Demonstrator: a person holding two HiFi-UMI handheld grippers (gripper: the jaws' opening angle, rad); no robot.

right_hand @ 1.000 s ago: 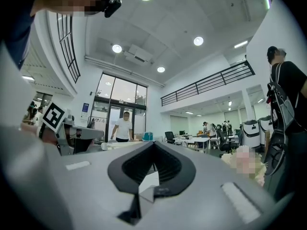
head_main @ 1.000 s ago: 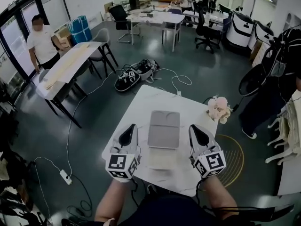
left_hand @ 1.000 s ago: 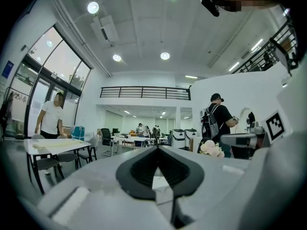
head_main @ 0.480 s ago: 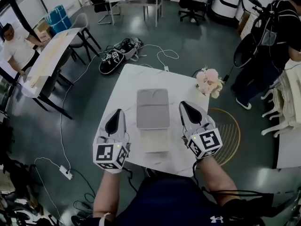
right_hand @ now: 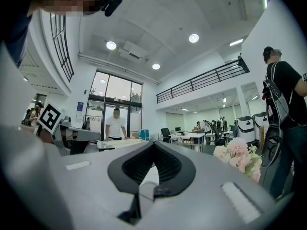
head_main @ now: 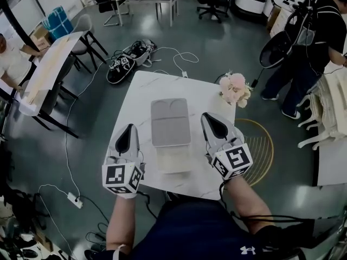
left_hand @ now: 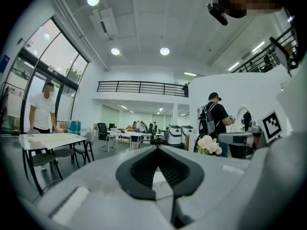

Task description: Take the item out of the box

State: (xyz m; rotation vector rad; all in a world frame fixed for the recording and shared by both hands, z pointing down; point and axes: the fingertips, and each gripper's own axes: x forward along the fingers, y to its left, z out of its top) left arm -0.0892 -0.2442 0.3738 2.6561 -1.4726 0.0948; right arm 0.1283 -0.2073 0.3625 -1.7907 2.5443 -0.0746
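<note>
A flat box lies open in the middle of the white table (head_main: 139, 96). Its grey lid (head_main: 170, 122) is folded back on the far side, and its cream base (head_main: 173, 158) is on the near side. What lies in the base is too pale to make out. My left gripper (head_main: 128, 127) rests left of the box, shut and empty. My right gripper (head_main: 207, 116) sits right of the box, also shut with nothing in it. In the left gripper view the left gripper (left_hand: 156, 149) has its dark jaws meeting at the tip. The right gripper (right_hand: 153, 143) looks the same in its own view.
A pink flower bunch (head_main: 234, 89) stands at the table's far right corner. A gold wire stand (head_main: 256, 150) sits on the floor to the right. Cables and a gear bag (head_main: 128, 56) lie beyond the table. A person (head_main: 303, 42) stands at the right, another by a long table (head_main: 49, 64).
The head view has tilted down and drawn nearer, so the table sits higher in the picture. Both grippers stay shut beside the box.
</note>
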